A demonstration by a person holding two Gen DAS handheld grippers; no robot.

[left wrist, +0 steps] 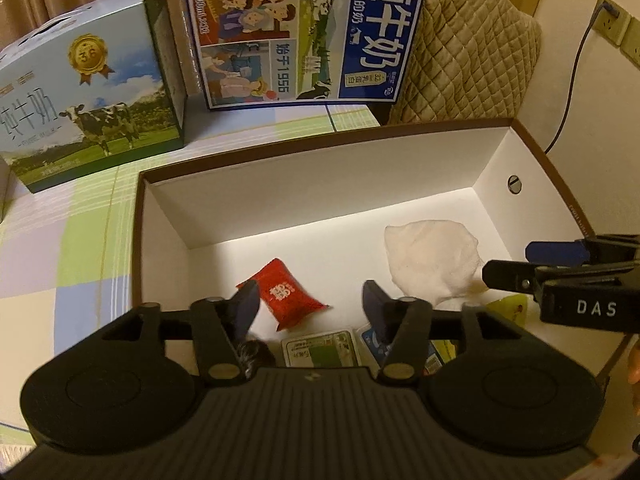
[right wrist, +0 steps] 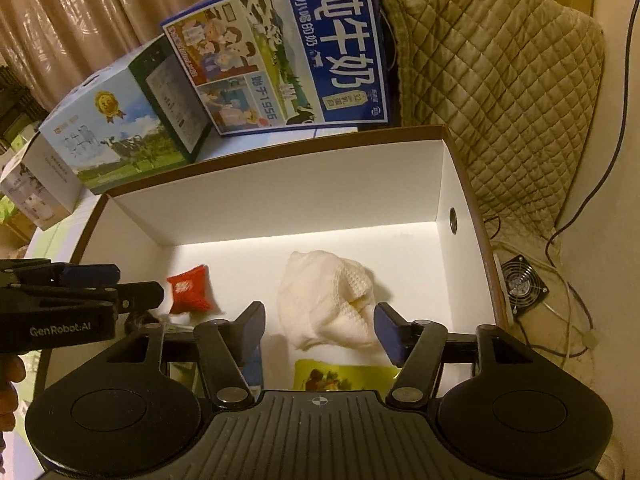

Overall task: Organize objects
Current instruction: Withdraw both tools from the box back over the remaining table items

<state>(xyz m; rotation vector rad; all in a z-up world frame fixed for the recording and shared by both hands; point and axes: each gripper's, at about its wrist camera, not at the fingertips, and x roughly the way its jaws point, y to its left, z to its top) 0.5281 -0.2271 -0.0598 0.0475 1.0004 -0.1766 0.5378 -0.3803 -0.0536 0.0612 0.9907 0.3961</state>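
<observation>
My jaws stand apart and hold nothing on both the left gripper (left wrist: 308, 304) and the right gripper (right wrist: 320, 326), each over the near end of the white-lined box (left wrist: 280, 204). Inside it lie 1 red packet (left wrist: 286, 298) and, right of it, 1 crumpled white cloth (right wrist: 326, 300). Beyond the box, 2 milk cartons (left wrist: 296, 28) stand on the checked tablecloth (left wrist: 60, 240).

Home, curtains (right wrist: 72, 12), quilted chair (right wrist: 500, 100), milk cartons (left wrist: 304, 28)
</observation>
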